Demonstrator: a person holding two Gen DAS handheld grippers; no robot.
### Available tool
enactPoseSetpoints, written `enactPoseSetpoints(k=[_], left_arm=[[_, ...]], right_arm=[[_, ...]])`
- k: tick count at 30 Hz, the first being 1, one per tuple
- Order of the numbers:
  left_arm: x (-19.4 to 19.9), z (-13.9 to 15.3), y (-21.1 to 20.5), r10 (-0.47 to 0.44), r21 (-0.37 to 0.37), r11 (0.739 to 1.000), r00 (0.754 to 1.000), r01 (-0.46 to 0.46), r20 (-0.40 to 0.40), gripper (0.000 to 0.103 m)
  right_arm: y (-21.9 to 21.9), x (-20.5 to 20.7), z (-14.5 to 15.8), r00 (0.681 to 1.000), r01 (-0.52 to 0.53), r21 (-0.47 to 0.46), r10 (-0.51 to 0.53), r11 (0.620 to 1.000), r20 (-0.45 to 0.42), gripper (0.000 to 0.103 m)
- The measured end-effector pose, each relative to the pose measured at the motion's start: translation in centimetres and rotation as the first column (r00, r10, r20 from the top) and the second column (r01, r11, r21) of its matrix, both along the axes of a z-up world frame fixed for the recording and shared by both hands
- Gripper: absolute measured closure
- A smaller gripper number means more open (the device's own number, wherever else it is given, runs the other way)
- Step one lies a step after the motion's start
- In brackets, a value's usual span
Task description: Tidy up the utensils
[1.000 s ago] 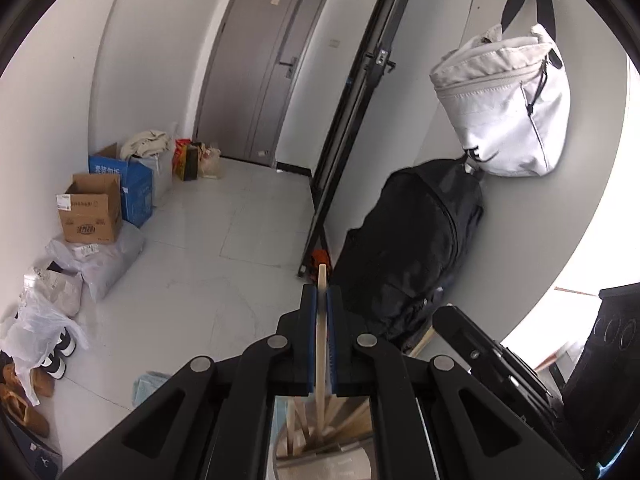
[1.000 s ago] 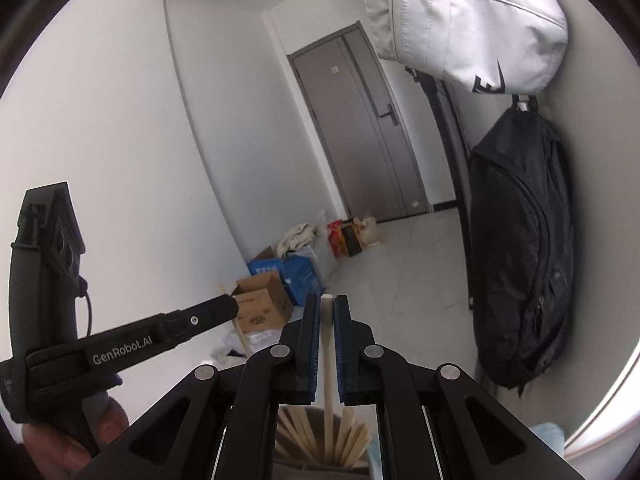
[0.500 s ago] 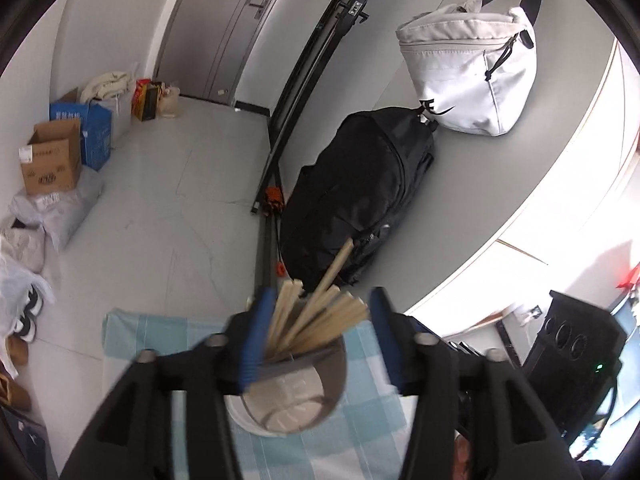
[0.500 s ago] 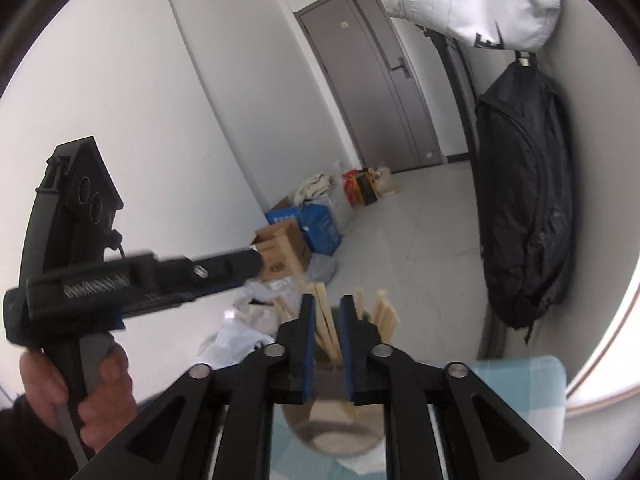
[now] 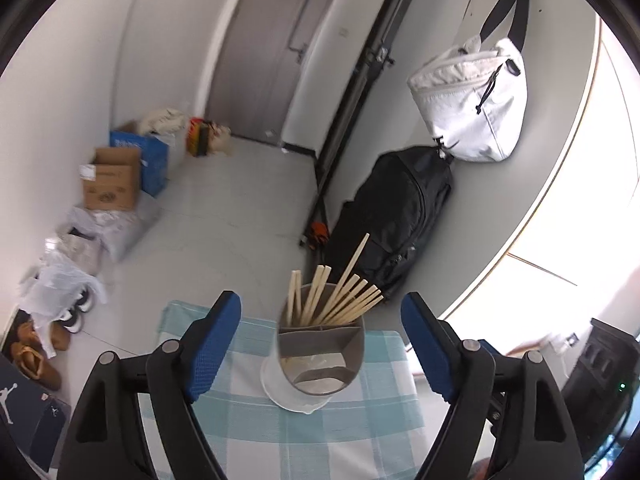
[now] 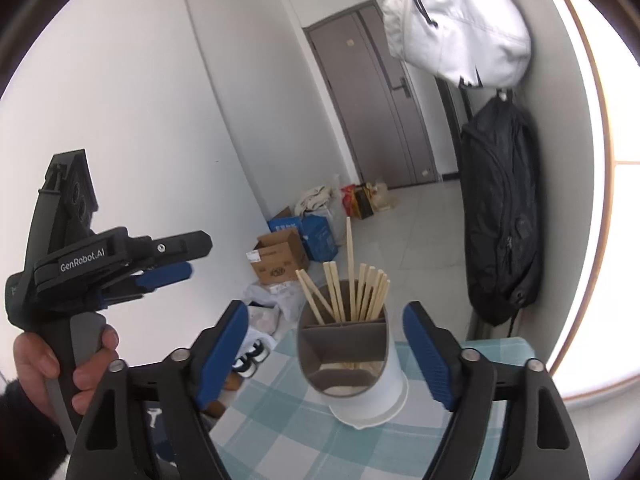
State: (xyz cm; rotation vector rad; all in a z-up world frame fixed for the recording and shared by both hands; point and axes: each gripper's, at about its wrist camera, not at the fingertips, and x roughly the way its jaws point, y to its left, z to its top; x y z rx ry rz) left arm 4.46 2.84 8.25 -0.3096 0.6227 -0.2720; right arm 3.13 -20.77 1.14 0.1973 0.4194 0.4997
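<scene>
A round utensil holder (image 5: pixel 320 356) with inner dividers stands on a small table with a teal checked cloth (image 5: pixel 256 432). Several wooden chopsticks (image 5: pixel 340 292) stand in its far compartment. My left gripper (image 5: pixel 321 344) is open and empty, its blue pads wide apart on either side of the holder. In the right wrist view the holder (image 6: pixel 348 364) and chopsticks (image 6: pixel 352 288) sit between my right gripper's (image 6: pixel 326 350) open, empty fingers. The left gripper (image 6: pixel 160 268) also shows there, at the left, held in a hand.
A black backpack (image 5: pixel 392 216) and a white bag (image 5: pixel 472 108) hang on the wall beyond the table. Cardboard boxes (image 5: pixel 112 180), plastic bags and shoes lie on the floor at the left. A grey door (image 5: pixel 272 48) is at the back.
Both grippers were shut on a chopstick a second ago. Both have opened, released the chopsticks into the holder and drawn back, so the holder is now in full view.
</scene>
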Motion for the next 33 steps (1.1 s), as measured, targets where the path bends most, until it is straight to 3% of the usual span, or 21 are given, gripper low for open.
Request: enactPoseSetpoints(k=[8,10,21,33], left_arm=[[-3.1,0.0,-1.3,0.078,0.105,0.991,0.994,-0.085,0.074,0.022],[-3.9,-0.2,-1.5,0.086,0.125,0.987,0.993,-0.096,0.086,0.013],[-6.5,-2.9,-2.0,0.14,0.211,0.96,0.968,-0.185,0.209,0.005],[-5.5,-7.7,-1.9,0.169,0.215,0.956,0.973,-0.201,0.157,0.004]], right_arm=[[-0.5,-3.5,-0.1,0.996,-0.012,0.002,0.011,1.0,0.086,0.004],[-0.6,-4.3,-0.3,0.995,-0.014,-0.003,0.015,1.0,0.101,0.002],[-1.5,-6.4,-3.4,0.986,-0.002,-0.027,0.007,1.0,0.169,0.0],[-2.0,-5.7,-4.9,0.991,0.022,0.009,-0.023,1.0,0.13,0.0]])
